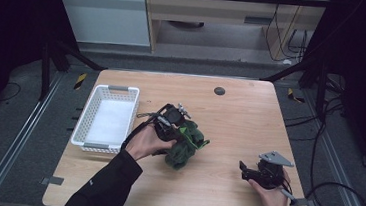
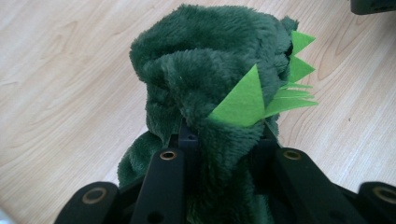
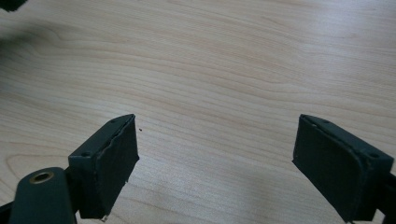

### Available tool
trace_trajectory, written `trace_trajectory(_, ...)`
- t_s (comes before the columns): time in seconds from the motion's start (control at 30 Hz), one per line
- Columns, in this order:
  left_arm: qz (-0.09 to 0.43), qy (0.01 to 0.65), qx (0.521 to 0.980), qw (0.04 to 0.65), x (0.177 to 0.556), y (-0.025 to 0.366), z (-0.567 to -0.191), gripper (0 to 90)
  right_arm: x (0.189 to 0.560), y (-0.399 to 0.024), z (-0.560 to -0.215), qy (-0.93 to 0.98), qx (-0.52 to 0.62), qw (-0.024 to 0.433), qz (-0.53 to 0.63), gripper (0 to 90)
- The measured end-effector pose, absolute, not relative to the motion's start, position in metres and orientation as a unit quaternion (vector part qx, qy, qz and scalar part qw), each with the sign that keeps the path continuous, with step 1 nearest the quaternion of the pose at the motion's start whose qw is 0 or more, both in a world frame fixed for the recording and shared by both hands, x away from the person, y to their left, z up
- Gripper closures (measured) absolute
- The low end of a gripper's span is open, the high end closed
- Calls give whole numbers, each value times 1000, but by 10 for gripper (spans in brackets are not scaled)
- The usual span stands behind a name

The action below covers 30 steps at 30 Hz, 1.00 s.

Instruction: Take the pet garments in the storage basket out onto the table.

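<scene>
A dark green plush toy (image 1: 184, 144) with light green felt spikes (image 2: 261, 95) lies near the middle of the wooden table (image 1: 234, 127). My left gripper (image 1: 181, 133) is shut on the plush toy (image 2: 210, 79); its jaws pinch the fur from both sides. My right gripper (image 1: 243, 169) rests at the front right of the table, apart from the toy. Its jaws stand wide open (image 3: 217, 163) over bare wood with nothing between them.
A white plastic basket (image 1: 106, 119) stands at the left side of the table, nothing visible in it. A small dark round disc (image 1: 219, 90) sits near the far edge. Black cables (image 1: 324, 190) trail off the table's right side.
</scene>
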<state>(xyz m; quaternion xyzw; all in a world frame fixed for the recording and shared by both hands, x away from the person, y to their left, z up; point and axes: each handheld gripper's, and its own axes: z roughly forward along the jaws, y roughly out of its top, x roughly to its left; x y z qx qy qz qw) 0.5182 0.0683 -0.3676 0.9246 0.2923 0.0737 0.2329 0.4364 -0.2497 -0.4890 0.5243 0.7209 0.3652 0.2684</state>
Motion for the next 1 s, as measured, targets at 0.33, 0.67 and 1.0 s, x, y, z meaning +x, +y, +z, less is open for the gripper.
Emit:
trace_trajectory(0.33,59,284,932,218,519,59,-388,713,436,-249,-489,720,527,266,364,134)
trace_trajectory(0.67,51,279,935,211,519,54,-403,684,437,-250,-490,721,525,269,363,130)
trace_trajectory(1.0,46,275,936,212,518,52,-409,581,437,-250,-490,722,525,267,364,127)
